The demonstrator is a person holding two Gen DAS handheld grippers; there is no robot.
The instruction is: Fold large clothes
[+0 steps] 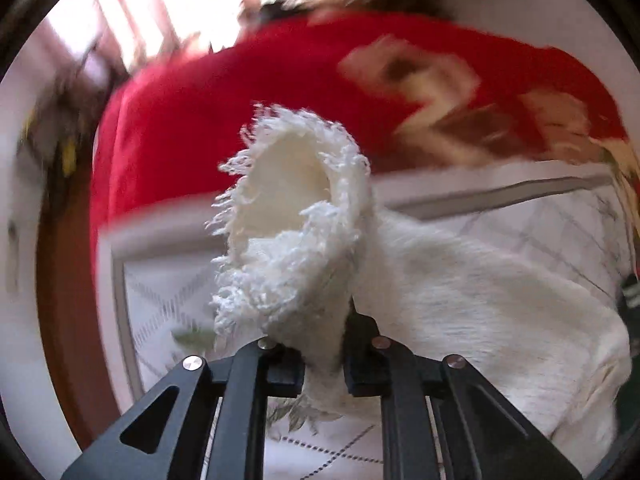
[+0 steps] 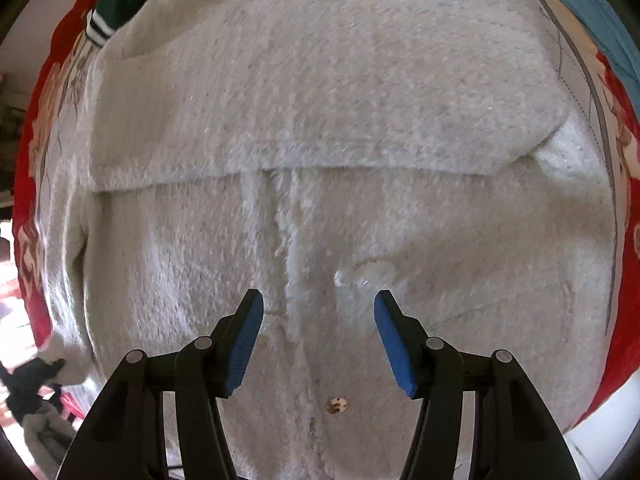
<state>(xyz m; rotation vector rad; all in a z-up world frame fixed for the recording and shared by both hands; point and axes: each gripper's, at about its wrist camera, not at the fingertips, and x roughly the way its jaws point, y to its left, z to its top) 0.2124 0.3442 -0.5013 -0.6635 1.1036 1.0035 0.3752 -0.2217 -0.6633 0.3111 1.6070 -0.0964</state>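
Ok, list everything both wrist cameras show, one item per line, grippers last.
fluffy garment: one, white, spread flat under the right gripper with one part folded across it; a fringed end is lifted in the left gripper.
button: one, speckled brown, on the garment's front near the right gripper.
bed cover: one, red with a pale floral print, under and around the garment.
striped cloth: one, green with white bands, at the garment's top left edge.
blue fabric: one, at the top right edge.
left gripper: black, shut on the garment.
right gripper: black with blue pads, open above the garment.
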